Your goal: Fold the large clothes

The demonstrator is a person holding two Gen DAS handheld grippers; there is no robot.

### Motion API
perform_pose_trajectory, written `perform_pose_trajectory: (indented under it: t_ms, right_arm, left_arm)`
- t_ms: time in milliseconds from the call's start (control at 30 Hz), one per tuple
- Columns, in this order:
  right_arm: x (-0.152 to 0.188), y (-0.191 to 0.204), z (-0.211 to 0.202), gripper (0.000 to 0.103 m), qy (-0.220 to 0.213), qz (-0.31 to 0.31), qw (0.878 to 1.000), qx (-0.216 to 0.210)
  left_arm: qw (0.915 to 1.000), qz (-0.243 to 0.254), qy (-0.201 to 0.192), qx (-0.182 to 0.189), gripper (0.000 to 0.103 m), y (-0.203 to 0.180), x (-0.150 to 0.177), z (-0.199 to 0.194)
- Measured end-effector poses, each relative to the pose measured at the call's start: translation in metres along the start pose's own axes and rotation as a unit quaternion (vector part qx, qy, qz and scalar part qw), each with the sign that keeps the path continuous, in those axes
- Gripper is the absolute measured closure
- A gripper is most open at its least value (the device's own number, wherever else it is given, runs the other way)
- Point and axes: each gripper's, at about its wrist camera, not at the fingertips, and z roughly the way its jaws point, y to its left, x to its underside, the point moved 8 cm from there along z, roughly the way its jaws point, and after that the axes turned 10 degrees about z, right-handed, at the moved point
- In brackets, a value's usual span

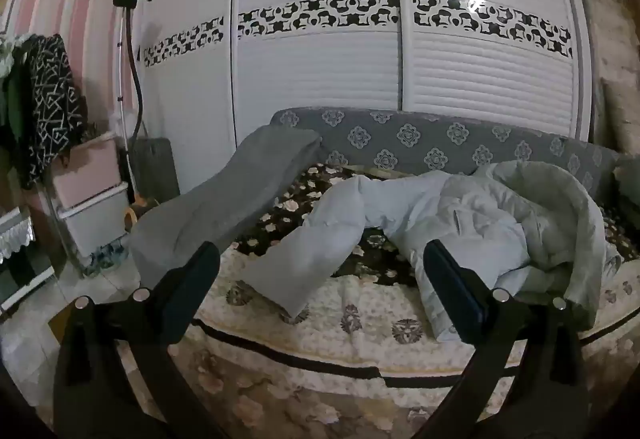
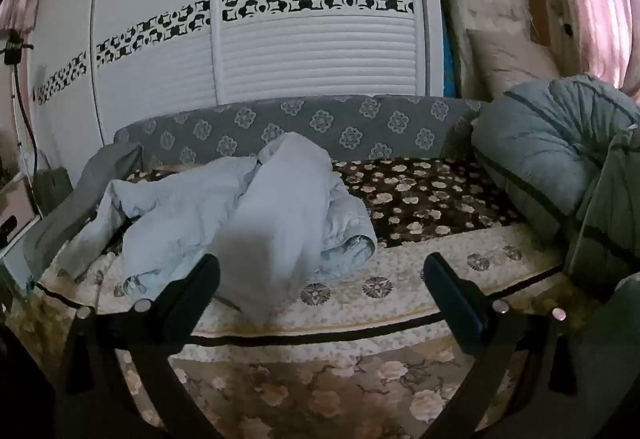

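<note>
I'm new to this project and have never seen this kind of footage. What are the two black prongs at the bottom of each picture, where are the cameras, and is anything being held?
No robot arm is at work here. A person holds a two-finger gripper in each hand, and each gripper carries a wide-angle camera that looks forward along its fingers. The black prongs are those fingers.

One picture comes from the left gripper, the other from the right gripper. Both stand wide open with nothing between the fingers, so nothing is held.

Ahead is a bed with a flowered cover. On it lies a crumpled pale blue padded coat, one sleeve stretched toward the near edge. A grey cloth hangs over the bed's left end, and a rolled grey quilt sits at the right. White wardrobe doors stand behind.
</note>
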Motion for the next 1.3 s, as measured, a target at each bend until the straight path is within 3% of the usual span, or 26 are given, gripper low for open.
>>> perform_pose_trajectory:
  t_ms: [33, 367, 600, 1000, 1133, 1300]
  right_arm:
    - [0.000, -0.001, 0.000, 0.002, 0.000, 0.004, 1.000, 0.000]
    - [0.006, -0.006, 0.008, 0.002, 0.018, 0.000, 1.000, 0.005]
    - [0.003, 0.003, 0.000, 0.002, 0.007, -0.004, 1.000, 0.005]
    - [0.003, 0.002, -0.001, 0.002, 0.006, -0.007, 1.000, 0.007]
    - [0.003, 0.001, 0.000, 0.002, 0.006, -0.008, 1.000, 0.008]
    - [0.003, 0.001, 0.000, 0.002, 0.006, -0.009, 1.000, 0.007]
  left_arm:
    - [0.9998, 0.016, -0.010, -0.009, 0.003, -0.001, -0.002, -0.001]
    - [0.9999, -0.008, -0.010, 0.007, 0.003, 0.018, 0.001, 0.008]
    - [0.9995, 0.024, -0.023, 0.005, 0.003, 0.004, -0.007, 0.002]
    - [0.9993, 0.024, -0.028, -0.003, 0.003, 0.000, -0.005, -0.005]
    - [0.9992, 0.014, -0.035, -0.013, 0.003, 0.007, -0.008, -0.010]
    - [0.9990, -0.015, -0.042, 0.003, 0.003, 0.015, -0.012, -0.018]
